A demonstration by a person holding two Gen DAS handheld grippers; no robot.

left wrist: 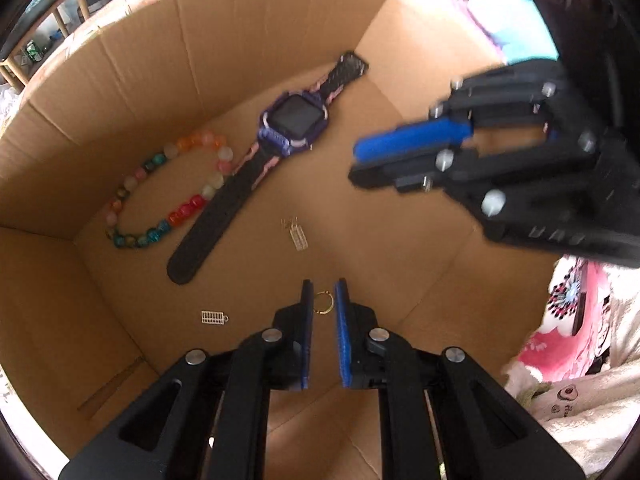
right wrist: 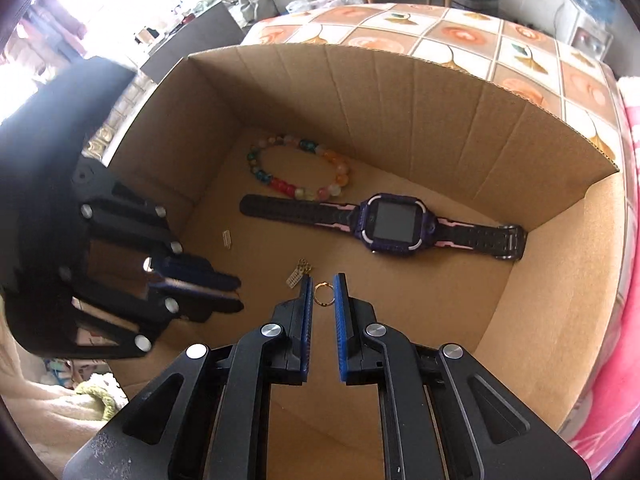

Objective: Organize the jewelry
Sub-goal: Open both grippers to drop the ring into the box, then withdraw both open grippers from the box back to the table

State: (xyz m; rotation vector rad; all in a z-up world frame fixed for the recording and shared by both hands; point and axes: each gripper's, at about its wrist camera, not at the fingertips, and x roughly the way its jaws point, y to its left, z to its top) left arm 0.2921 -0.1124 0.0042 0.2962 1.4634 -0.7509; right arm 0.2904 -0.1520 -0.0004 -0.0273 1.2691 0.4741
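Currently in the box: an open cardboard box (right wrist: 400, 100) stands on a tabletop (right wrist: 460, 36) with a tiled-pattern cover; jewelry lies spread over its floor.
Beaded bracelet (left wrist: 168, 192): a loop of many-coloured beads, flat on the floor close to a corner, touching or just beside the watch strap.
Watch (left wrist: 296, 124): purple-cased with a dark screen and a black-and-pink strap, laid out at full length, one strap end against a side wall.
Silver charm (left wrist: 298, 236): small and ladder-like, on the floor between the watch strap and the gripper tips.
Second silver charm (left wrist: 214, 317): lying flat, apart from the first and nearer a side wall.
Left hand-held gripper (left wrist: 322, 292): points steeply down into the box, its blue pads nearly together, with a small gold ring (left wrist: 322, 303) pinched at the tips.
Right hand-held gripper (right wrist: 323, 284): also angled down into the box, just as narrowly closed, a second gold ring (right wrist: 323, 294) caught between its tips.
Spacing: the two grippers are apart, neither touching the watch or the bracelet.
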